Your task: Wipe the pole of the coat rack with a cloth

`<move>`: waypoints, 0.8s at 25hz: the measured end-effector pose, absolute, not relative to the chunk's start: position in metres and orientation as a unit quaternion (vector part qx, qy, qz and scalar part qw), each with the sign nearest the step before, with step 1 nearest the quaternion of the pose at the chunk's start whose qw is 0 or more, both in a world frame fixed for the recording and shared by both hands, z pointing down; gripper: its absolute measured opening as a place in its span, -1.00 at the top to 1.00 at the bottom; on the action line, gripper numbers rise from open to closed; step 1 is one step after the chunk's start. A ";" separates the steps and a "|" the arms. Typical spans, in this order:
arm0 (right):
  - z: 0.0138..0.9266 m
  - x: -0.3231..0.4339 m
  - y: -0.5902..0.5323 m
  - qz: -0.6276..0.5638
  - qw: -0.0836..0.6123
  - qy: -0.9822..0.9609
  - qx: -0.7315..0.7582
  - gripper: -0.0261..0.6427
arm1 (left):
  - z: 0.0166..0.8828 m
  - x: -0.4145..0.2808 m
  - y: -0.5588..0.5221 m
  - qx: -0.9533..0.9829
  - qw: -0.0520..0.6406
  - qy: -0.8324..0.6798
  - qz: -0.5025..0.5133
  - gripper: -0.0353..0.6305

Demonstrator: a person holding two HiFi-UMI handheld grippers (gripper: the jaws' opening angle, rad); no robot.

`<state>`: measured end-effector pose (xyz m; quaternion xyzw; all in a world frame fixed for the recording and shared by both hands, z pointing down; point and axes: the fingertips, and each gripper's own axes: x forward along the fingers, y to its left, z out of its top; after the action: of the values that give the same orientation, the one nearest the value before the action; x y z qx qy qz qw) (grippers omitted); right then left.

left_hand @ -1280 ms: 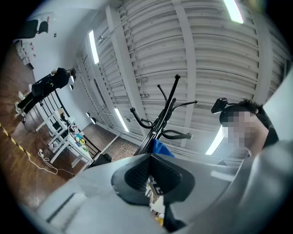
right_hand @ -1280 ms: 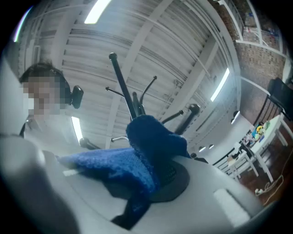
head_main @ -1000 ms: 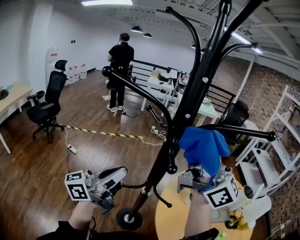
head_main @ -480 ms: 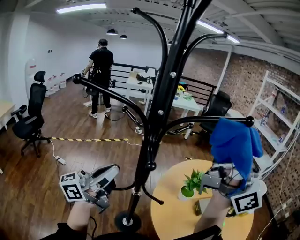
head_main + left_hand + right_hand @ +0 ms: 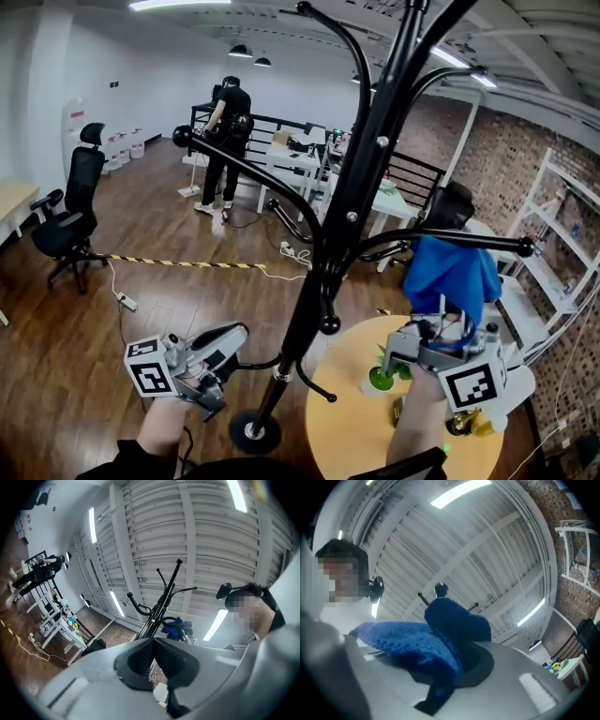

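The black coat rack pole [image 5: 352, 202] rises slantwise from its round base [image 5: 253, 431] through the middle of the head view. My right gripper [image 5: 437, 330] is right of the pole, over the round table, shut on a blue cloth [image 5: 452, 270]. The cloth bunches up against the rack's horizontal arm [image 5: 469, 240]. In the right gripper view the cloth [image 5: 423, 645] fills the jaws and reaches up toward a rack knob [image 5: 440, 590]. My left gripper [image 5: 228, 340] is low and left of the pole, beside a lower hook [image 5: 258, 364], shut with nothing between its pads [image 5: 140, 657].
A round yellow table [image 5: 352, 436] with a small potted plant [image 5: 380, 378] stands right of the base. White shelves [image 5: 562, 272] line the right wall. A person in black [image 5: 228, 131] works at the back by white desks [image 5: 300, 161]. An office chair [image 5: 70, 220] is at far left.
The right gripper with the cloth swung out from beside the pole to the arm's tip, then came partway back under the arm. The left gripper stayed low by the pole.
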<state>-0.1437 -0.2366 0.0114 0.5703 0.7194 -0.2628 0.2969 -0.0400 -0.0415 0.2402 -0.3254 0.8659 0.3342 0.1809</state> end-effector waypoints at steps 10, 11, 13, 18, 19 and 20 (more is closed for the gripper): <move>0.125 -0.158 -0.138 -0.159 0.161 0.767 0.601 0.88 | 0.255 -0.026 -0.025 -0.298 0.182 0.870 0.347 0.88; 0.141 -0.160 -0.137 -0.150 0.146 0.772 0.600 0.88 | 0.255 -0.026 -0.025 -0.297 0.183 0.870 0.348 0.88; 0.179 -0.165 -0.133 -0.132 0.101 0.781 0.603 0.88 | 0.256 -0.026 -0.025 -0.298 0.182 0.869 0.350 0.88; 0.279 -0.156 -0.132 0.009 0.000 0.785 0.619 0.88 | 0.263 -0.030 -0.027 -0.298 0.179 0.866 0.359 0.88; 0.300 -0.153 -0.132 0.056 -0.023 0.781 0.621 0.88 | 0.263 -0.030 -0.027 -0.298 0.178 0.866 0.361 0.88; 0.320 -0.151 -0.131 0.107 -0.043 0.776 0.620 0.88 | 0.265 -0.031 -0.027 -0.298 0.177 0.865 0.362 0.88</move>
<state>-0.1512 -0.1311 0.3203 0.6201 0.7760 0.1068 -0.0432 -0.0310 -0.0265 0.2646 -0.2985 0.8651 0.3624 0.1769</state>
